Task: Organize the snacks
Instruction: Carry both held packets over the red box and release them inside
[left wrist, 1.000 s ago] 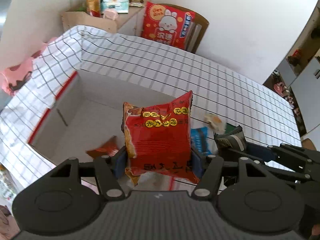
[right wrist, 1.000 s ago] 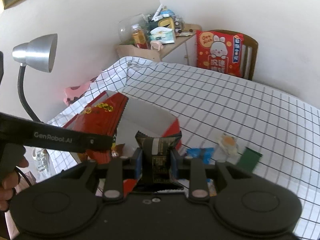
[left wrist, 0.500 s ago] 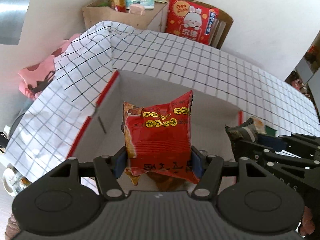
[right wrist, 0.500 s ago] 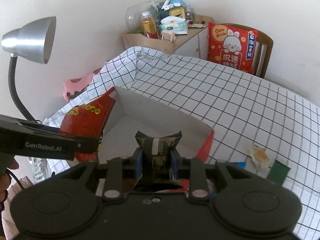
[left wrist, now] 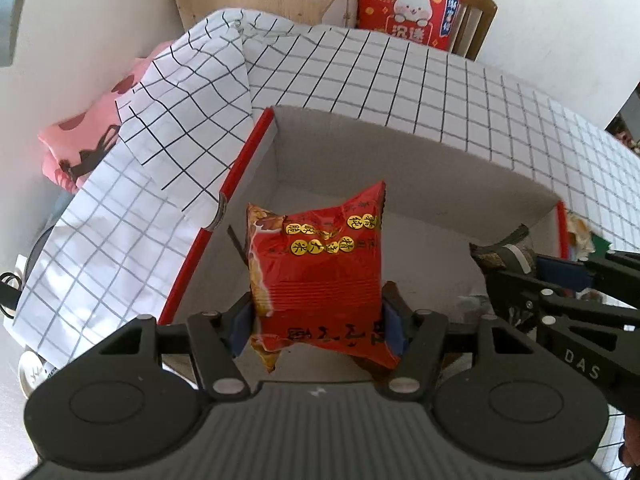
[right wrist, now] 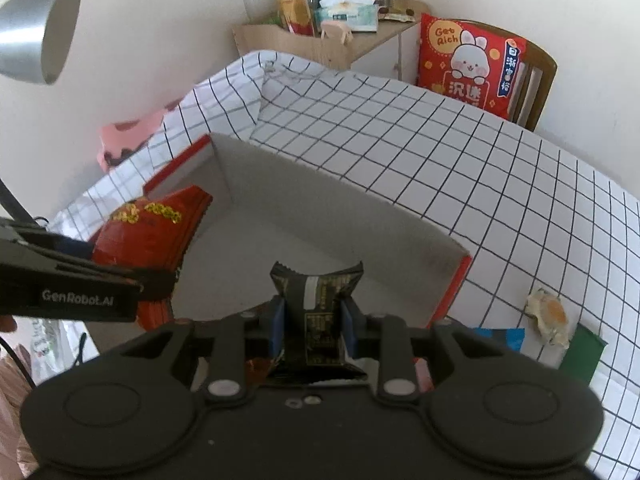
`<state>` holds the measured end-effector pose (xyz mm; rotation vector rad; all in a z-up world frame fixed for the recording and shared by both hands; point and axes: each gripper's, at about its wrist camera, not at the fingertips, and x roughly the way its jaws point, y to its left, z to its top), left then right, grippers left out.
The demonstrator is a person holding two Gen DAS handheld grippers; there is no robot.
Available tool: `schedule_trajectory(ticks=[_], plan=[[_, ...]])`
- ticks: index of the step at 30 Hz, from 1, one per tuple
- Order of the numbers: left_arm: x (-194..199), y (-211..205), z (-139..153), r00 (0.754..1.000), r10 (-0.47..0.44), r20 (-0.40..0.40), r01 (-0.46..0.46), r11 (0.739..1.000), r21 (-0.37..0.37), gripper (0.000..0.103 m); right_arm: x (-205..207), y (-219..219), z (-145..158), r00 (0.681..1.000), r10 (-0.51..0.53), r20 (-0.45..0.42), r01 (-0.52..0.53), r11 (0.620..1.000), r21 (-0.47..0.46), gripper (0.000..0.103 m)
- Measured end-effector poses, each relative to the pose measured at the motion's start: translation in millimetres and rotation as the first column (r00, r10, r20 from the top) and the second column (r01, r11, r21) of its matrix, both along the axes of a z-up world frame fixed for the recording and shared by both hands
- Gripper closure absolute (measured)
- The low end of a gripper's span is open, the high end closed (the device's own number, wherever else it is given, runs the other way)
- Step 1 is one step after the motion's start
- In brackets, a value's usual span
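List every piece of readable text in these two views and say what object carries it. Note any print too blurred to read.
"GenRobot.AI": left gripper arm.
"DAS": right gripper arm.
"Get Rich": rabbit cushion.
Red snack packet and dark snack packet: print unreadable.

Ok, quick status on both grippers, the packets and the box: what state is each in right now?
left gripper: shut on red snack bag
red snack bag: held upright over the box
right gripper: shut on dark snack packet
dark snack packet: held upright over the box
box: open, no lid on it
egg-print packet: lying on the cloth, outside the box
green packet: lying on the cloth, outside the box
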<state>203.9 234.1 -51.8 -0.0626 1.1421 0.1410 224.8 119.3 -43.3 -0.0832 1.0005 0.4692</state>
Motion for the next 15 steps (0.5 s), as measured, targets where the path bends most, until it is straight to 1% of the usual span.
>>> schedule_trajectory(ticks=[3,7,10,15], plan=[[5,4,-10,1.0,0.015,-0.022,-0.015,1.0,-0.008,0.039,3,5,-7,1.0,-0.004,-0.01,0.004,1.0,-0.016,0.076],[6,3,-20,0.999,0.009,-0.046,-0.01,1.0,-0.025,0.038,4,9,-12,1.0,0.0,-0.016,-0.001,0.999,-0.037,0.073],[6,1,-22,0.999,-0.004,-0.046,0.003,1.0,-0.023,0.038,2,11,-14,1.0,0.003,-0.016,-0.004,0.999,-0.04,0.073],[4,-2,-22,0.999,-0.012,-0.032,0.012,1.0,-0.007,0.036,-1,11,-13,1.0,0.002,-0.011,-0.003,0.999,-0.038,0.069]])
